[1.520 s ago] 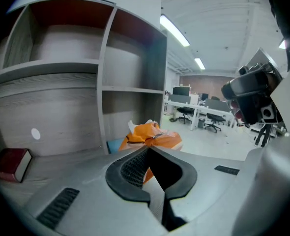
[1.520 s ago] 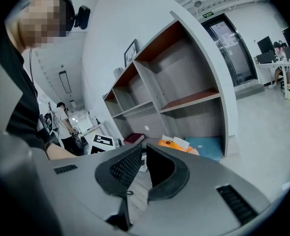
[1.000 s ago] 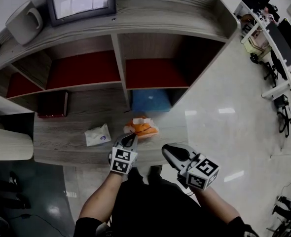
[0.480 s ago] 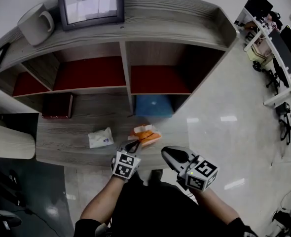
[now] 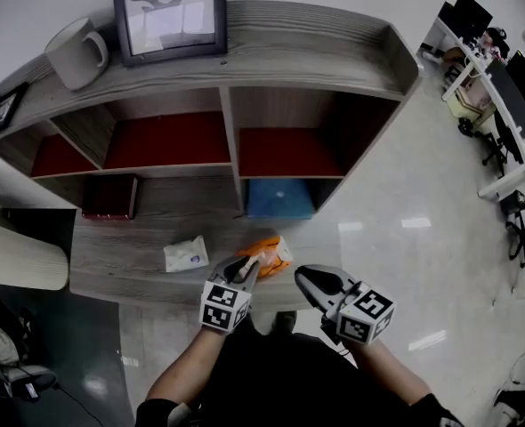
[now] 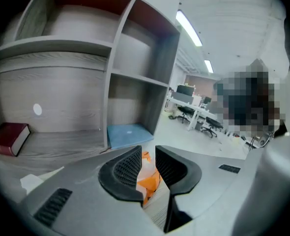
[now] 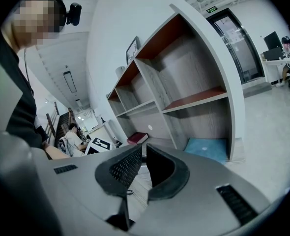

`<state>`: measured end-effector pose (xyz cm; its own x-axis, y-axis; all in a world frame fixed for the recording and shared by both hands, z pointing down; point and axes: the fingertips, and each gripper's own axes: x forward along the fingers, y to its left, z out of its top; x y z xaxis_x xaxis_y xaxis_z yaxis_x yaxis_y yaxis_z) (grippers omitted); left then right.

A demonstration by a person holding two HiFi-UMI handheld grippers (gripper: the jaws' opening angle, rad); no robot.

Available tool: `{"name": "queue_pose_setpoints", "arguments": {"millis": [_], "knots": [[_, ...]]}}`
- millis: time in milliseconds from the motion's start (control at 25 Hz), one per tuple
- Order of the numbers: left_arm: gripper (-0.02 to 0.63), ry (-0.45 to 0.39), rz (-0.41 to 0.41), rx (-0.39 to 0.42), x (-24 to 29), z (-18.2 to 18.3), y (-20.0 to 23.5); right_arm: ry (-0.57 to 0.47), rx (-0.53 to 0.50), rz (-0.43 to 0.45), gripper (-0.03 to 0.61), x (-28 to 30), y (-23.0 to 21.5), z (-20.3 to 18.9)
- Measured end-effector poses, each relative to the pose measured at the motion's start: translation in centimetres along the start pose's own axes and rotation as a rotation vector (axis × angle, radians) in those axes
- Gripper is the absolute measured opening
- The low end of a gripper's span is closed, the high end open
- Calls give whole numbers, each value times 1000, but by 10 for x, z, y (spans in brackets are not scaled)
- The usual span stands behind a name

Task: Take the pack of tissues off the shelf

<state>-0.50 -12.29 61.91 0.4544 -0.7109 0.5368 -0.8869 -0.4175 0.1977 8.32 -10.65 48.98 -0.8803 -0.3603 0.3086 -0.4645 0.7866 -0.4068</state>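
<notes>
- The left gripper's [image 6: 147,163] ribbed black jaws had just been opening and stood apart. The crinkly orange-and-white soft pack of tissues [image 6: 152,181] showed in the gap, but neither pad pressed on it.
- The right gripper's [image 7: 144,163] jaws were all but together, with only a thin slit between them and nothing in it. It hung idle just to the right of the left one.
- From above, the orange pack lay on the front part of the grey wood-grain bottom board [image 5: 129,256], right at the left jaw tips and below the central upright of the shelving unit [image 5: 316,60].
- A flat white soft pack [image 5: 185,254] lay on the same board, near the orange one on its left and apart from it.
- Further back, a blue flat pad [image 5: 280,198] sat in the lower right compartment and a dark red book [image 5: 109,197] in the lower left one. A pale mug [image 5: 77,53] and a framed antler picture [image 5: 169,12] stood on top.
- To my eye, the opening jaws meant the grip on the pack had been given up. The pack rested on the board under its own weight, so it was not off the shelf unit. The left jaws would need to close on it again before it could be carried clear.
</notes>
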Motion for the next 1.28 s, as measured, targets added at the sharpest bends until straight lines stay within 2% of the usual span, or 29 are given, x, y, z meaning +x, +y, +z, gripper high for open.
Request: {"name": "queue_pose_setpoints", "arguments": {"millis": [520, 960, 1280], "knots": [[91, -133, 48, -2, -52, 76, 5, -65, -37, 21, 33, 2, -4, 26], [43, -218, 85, 32, -91, 128, 2, -112, -79, 47, 34, 3, 2, 57], [21, -309, 72, 52, -109, 164, -7, -144, -94, 80, 33, 4, 14, 79]]}}
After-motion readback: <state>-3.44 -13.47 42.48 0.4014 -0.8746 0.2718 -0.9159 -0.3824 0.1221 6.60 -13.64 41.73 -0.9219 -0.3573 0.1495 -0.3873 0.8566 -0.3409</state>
